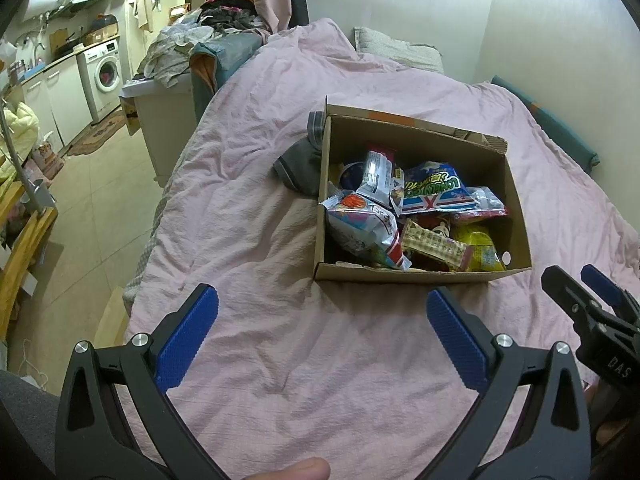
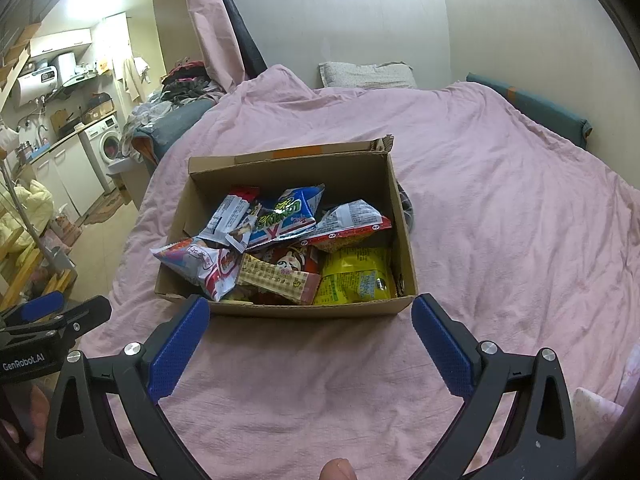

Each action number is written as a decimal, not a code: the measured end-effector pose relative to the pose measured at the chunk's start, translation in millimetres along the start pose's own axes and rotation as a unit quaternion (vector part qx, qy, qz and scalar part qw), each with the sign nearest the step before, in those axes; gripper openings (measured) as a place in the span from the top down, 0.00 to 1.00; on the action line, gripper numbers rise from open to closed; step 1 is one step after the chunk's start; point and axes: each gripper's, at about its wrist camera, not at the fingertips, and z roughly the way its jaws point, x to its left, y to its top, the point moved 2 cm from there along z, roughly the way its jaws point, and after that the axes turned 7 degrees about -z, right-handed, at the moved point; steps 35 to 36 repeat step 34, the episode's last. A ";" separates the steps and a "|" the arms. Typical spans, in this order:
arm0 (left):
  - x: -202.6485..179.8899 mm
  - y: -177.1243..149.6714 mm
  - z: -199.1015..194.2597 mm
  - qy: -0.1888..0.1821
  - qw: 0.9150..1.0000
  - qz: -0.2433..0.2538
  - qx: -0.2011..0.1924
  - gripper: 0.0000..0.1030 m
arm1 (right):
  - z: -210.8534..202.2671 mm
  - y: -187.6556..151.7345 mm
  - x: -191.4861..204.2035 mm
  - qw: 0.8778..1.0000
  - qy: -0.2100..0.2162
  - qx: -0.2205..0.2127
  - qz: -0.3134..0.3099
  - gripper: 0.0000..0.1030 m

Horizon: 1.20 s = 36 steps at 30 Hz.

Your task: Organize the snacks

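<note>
From the left wrist, the left gripper (image 1: pixel 322 301) hovers with jaws spread wide and empty over the wrinkled pink bedspread (image 1: pixel 248 208); the open brown cardboard box (image 1: pixel 424 276) of mixed snack packets (image 1: pixel 360 224) lies ahead and right, bare quilt between.

From the right wrist, the right gripper (image 2: pixel 310 309), likewise agape, frames the box's near edge.

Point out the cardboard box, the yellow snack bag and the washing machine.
cardboard box (image 2: pixel 312 309): right wrist view, near wall.
yellow snack bag (image 2: pixel 356 276): right wrist view, bag's middle.
washing machine (image 1: pixel 105 70): left wrist view, door.
</note>
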 end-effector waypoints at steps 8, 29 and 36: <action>-0.3 -0.1 0.4 0.001 1.000 -0.001 0.000 0.00 | 0.0 -0.3 -0.2 1.000 0.000 0.000 0.000 0.00; -2.2 -0.6 -0.3 0.000 1.000 -0.002 0.002 0.00 | -5.0 -0.2 2.8 1.000 0.003 -0.002 -0.003 0.00; -1.8 -1.7 2.2 -0.004 1.000 -0.008 0.009 0.00 | -4.5 -0.9 4.2 1.000 0.006 0.000 -0.002 0.00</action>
